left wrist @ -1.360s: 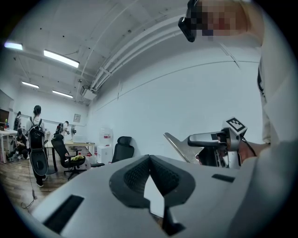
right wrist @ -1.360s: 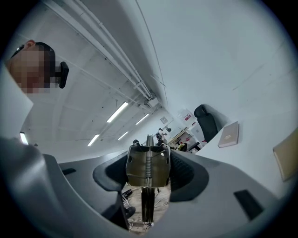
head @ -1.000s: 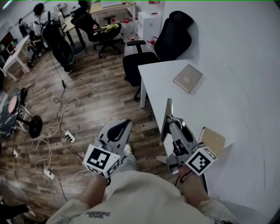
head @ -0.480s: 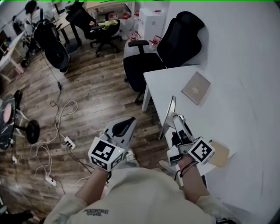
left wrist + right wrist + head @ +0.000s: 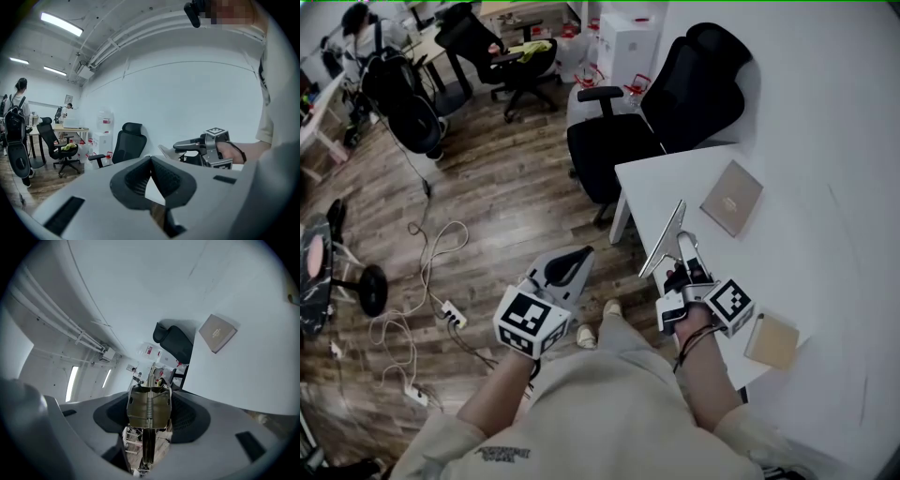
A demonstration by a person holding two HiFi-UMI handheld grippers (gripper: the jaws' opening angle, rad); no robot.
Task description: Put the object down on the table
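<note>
flat metal clip [image 5: 664,240], on edge, long axis pointing forward

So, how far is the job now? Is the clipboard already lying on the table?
Not yet. Done: the right gripper is shut on the clipboard at its metal clip and holds it at the edge of the white table. In hand: the clipboard is in the air, standing on edge. Left: lay it on the table and open the gripper. The left gripper is shut and empty.
</note>
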